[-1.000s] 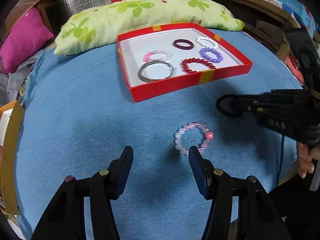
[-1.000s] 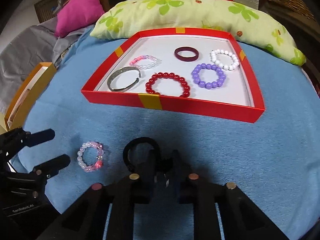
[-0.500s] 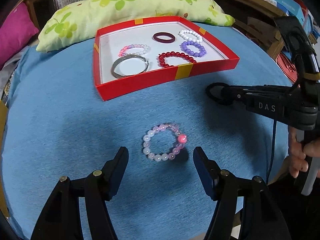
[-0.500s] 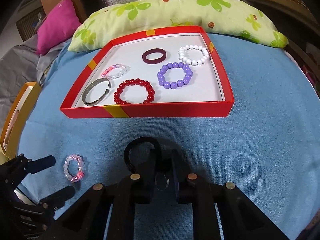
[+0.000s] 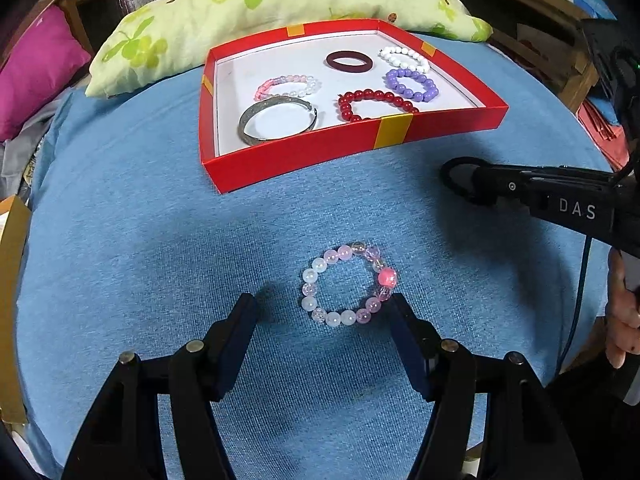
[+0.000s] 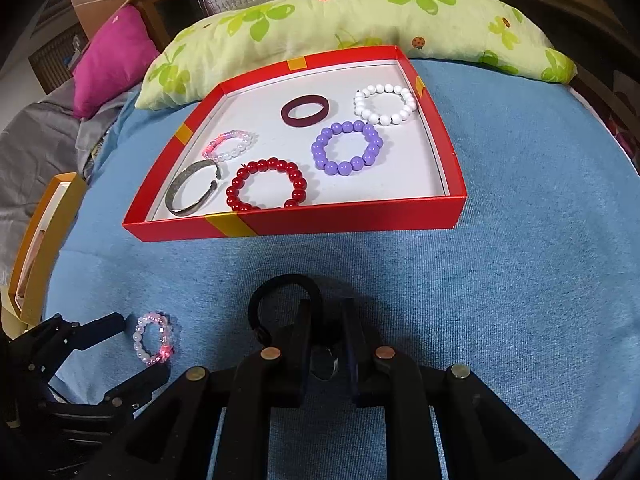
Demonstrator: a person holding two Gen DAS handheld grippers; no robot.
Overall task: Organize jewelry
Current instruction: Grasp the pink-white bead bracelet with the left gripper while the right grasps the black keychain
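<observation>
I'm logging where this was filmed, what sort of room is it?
Probably a bedroom or living room at home: a blue cloth surface, a clover-print pillow, a pink cushion and wicker storage behind.

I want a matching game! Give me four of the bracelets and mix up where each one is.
Things:
1. black ring
2. pink bead bracelet
3. silver bangle
4. white bead bracelet

Places:
A. far right corner of the red box
B. near left corner of the red box
C. held in the right gripper
D. on the blue cloth between the left gripper's fingers

Pairs: 1-C, 2-D, 3-B, 4-A
</observation>
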